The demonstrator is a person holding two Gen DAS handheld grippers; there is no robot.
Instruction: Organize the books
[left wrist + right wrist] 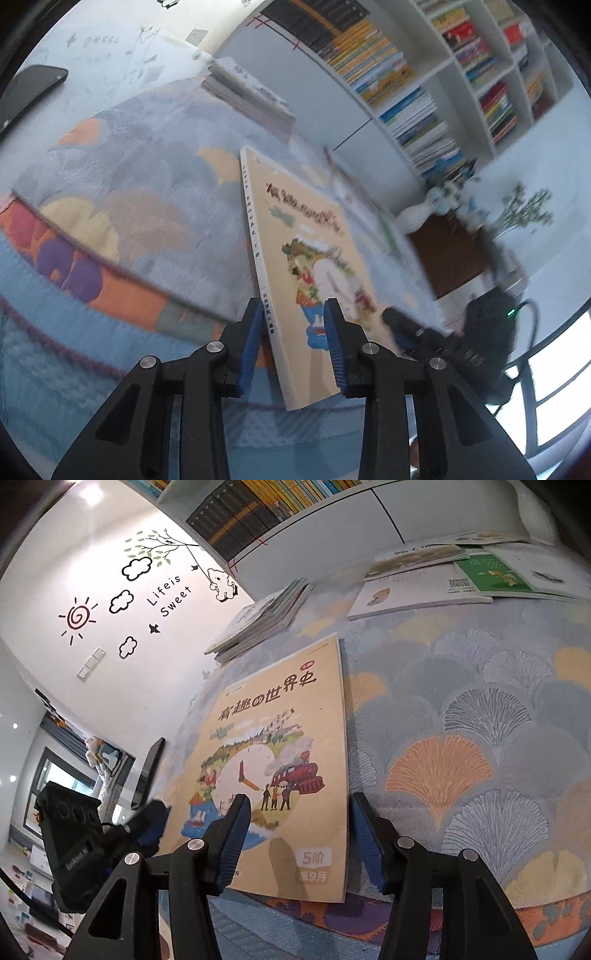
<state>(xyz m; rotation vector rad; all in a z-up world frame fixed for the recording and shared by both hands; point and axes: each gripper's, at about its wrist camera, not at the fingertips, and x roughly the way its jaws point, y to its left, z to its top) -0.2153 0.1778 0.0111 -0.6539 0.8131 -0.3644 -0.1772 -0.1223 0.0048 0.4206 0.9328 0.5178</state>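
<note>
Item: tan picture book [280, 760], lying on the patterned bedspread [480, 709] — both grippers straddling its near edges.

Left gripper [291, 345] and right gripper [295, 840] are gaping wide, gripping nothing; thin cover risking slipping or creasing — stacked books [258, 624] waiting at 11 o'clock.

Patterned bedspread [461, 738] beneath the tongs. Wall decals [147, 590] upper left of the right tongs. Vase [424, 214] right of the left tongs.
</note>
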